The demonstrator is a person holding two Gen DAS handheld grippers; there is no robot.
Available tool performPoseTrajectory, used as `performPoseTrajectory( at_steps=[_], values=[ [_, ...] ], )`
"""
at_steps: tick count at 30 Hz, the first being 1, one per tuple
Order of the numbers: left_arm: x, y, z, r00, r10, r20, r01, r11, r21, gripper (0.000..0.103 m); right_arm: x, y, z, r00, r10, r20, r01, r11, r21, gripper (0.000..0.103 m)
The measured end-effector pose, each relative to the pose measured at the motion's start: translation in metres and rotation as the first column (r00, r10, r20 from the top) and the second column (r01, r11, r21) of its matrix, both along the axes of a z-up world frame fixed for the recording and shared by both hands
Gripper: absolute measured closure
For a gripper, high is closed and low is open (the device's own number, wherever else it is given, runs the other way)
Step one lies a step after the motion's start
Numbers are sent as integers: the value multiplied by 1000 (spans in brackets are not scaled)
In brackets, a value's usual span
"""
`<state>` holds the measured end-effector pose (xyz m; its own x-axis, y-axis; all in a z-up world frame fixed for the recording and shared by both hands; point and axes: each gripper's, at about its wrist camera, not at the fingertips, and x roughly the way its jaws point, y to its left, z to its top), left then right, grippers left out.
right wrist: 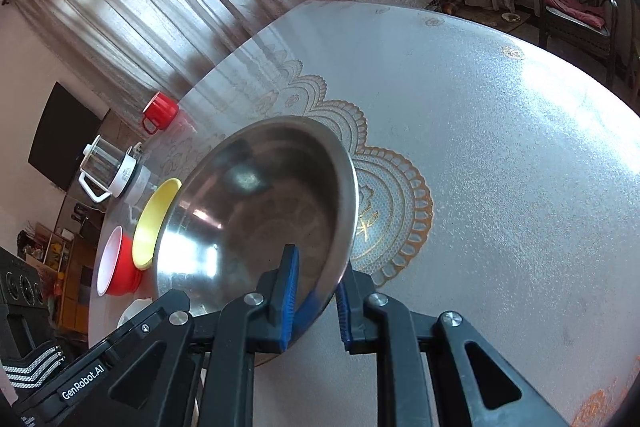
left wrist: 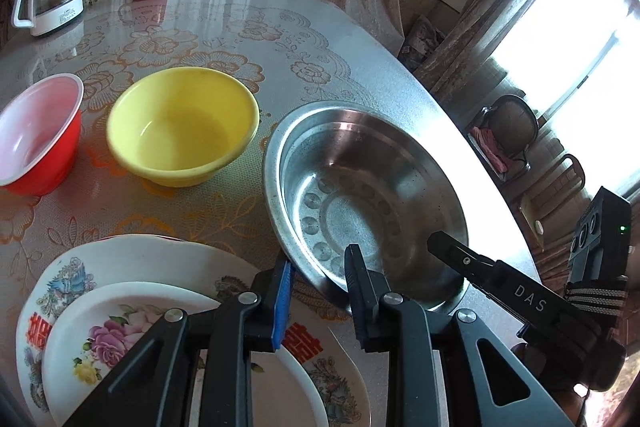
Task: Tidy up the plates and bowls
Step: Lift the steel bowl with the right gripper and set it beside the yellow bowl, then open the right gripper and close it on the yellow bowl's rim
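Curtained bench (left wrist: pixel 208 39): steel bowl (left wrist: pixel 360 195) tilted, rim pinched by both grippers' fingers, left (left wrist: pixel 318 279), right (right wrist: pixel 316 291); plates (left wrist: pixel 120 275) only in left view.

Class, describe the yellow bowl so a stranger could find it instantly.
Start at the round table with its flowered cover. Among the three bowls in a row, the yellow bowl sits in the middle, between the red bowl and the steel bowl. It alone is plain yellow throughout.
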<state>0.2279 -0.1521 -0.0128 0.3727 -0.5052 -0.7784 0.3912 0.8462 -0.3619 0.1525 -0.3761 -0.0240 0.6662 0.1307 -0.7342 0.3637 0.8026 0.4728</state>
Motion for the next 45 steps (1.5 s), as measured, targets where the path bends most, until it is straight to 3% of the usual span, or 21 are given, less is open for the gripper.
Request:
performPoseTrajectory(
  at_steps=[4, 8, 18, 24, 29, 34, 45],
  values=[
    [5, 6, 2, 1000, 12, 7, -12, 1000, -6, 76, -3, 3, 0, 1000, -3, 5, 3, 1000, 5, 83],
    [8, 19, 7, 999, 39, -7, -39, 999, -34, 64, -7, 5, 1, 1000, -9, 7, 9, 1000, 0, 80],
    [6, 69, 14, 992, 127, 26, -126, 991, -45, 65, -20, 4, 11, 999, -44, 25, 46, 998, -50, 77],
    [15, 97, 12, 986, 165, 9, -164, 984, -68, 73, -26, 7, 37, 994, -38, 107, 50, 992, -118, 77],
    [27, 110, 11, 984, 178, -4, -178, 980, -91, 73, 3, 26, 53, 983, 116, 141, -104, 991, -85, 77],
    [42, 114, 8, 981, 193, -32, -196, 975, -106, 78, 50, 56, 54, 956, 265, 129, -262, 964, -40, 77],
    [82, 108, 1, 975, 205, -80, -213, 971, -113, 80, 144, 104, 38, 924, 382, 10, -380, 922, -80, 79]
  ],
)
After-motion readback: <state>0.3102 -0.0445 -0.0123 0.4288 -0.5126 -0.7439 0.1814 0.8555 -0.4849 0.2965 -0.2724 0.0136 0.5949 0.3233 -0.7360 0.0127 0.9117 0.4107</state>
